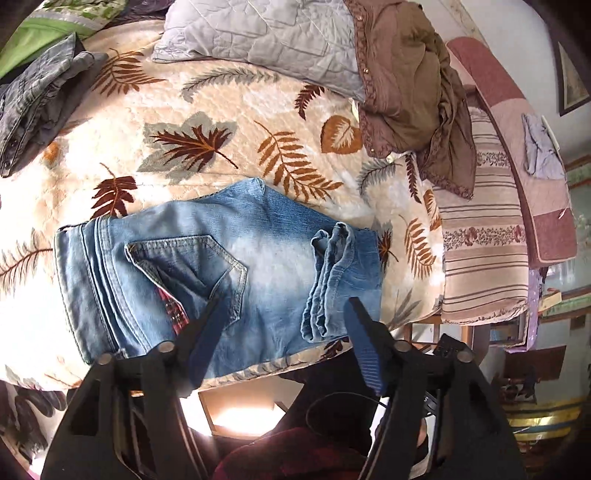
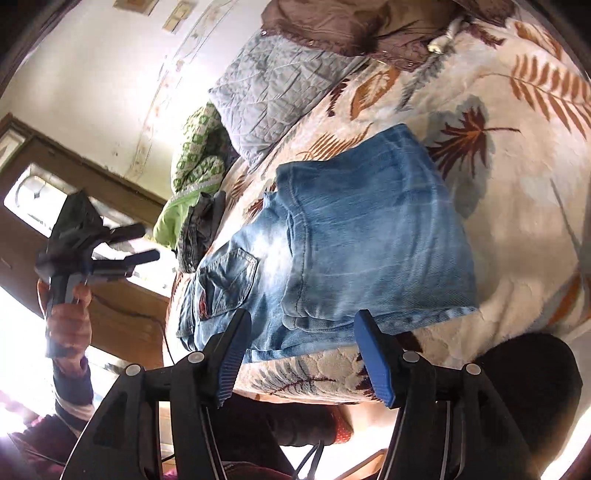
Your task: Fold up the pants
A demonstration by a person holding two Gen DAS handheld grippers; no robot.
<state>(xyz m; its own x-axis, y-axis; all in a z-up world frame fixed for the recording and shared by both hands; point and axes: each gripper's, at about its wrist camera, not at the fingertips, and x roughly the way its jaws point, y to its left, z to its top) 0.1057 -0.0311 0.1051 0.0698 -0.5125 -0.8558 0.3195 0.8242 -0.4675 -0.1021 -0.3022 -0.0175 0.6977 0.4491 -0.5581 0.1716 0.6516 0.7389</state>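
Folded light-blue jeans [image 1: 207, 266] lie at centre frame on a leaf-patterned blanket [image 1: 258, 122], back pocket [image 1: 192, 266] up. The left gripper [image 1: 284, 314] and right gripper [image 2: 303, 332] hang over their near edge at lower centre, jaws apart, nothing between. A grey quilted pillow [image 1: 266, 40] sits at top

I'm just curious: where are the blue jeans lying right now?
The blue jeans lie folded on the leaf-patterned blanket near the bed's front edge, just beyond both open grippers, with a grey quilted pillow farther back.
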